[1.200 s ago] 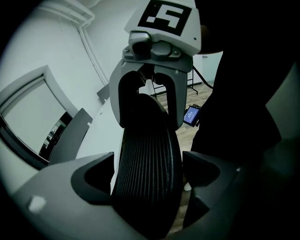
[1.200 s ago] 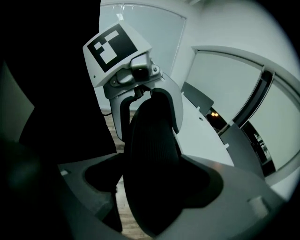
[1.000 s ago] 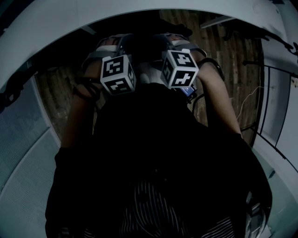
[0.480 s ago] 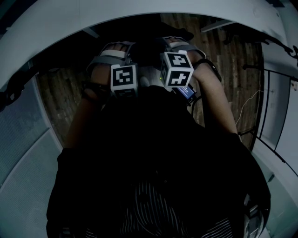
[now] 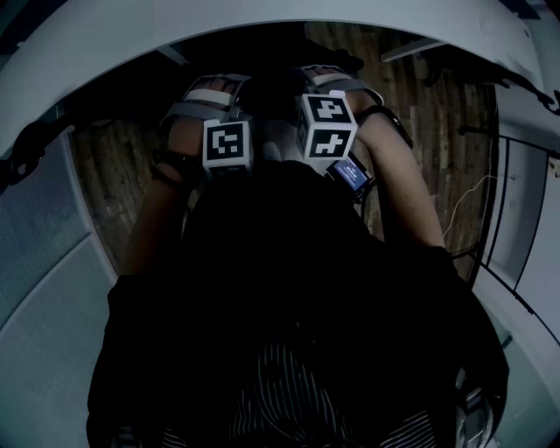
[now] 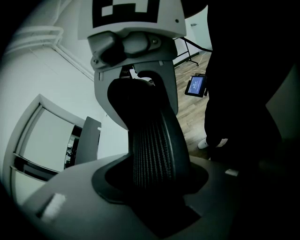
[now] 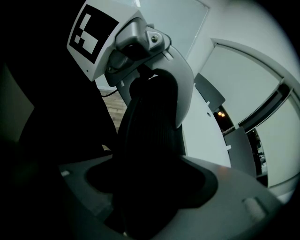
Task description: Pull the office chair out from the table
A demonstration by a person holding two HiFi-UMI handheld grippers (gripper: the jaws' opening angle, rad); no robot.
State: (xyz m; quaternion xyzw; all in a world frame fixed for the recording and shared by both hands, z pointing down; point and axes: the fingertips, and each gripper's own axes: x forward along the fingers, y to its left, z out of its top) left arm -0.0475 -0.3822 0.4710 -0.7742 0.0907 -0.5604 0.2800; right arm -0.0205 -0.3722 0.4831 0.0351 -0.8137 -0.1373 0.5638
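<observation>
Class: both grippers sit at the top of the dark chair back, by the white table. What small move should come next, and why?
Probably finish closing both before any pull. The left gripper and right gripper sit side by side at the top of the chair back, near the table. Their jaws have just been closing, yet it is too dark to tell whether they grip it.

Very dark head view: the person's black clothing [image 5: 289, 332] and the black office chair [image 5: 276, 87] merge into one mass by the left gripper [image 5: 226, 140] and right gripper [image 5: 325, 127], hiding both grippers' tips and the chair's outline, seat and base. Both grippers' jaws have just been closing. Whether the chair sits between them is too dark to tell. Beyond them, the white surface [image 5: 262, 26] is cropped at the top.
</observation>
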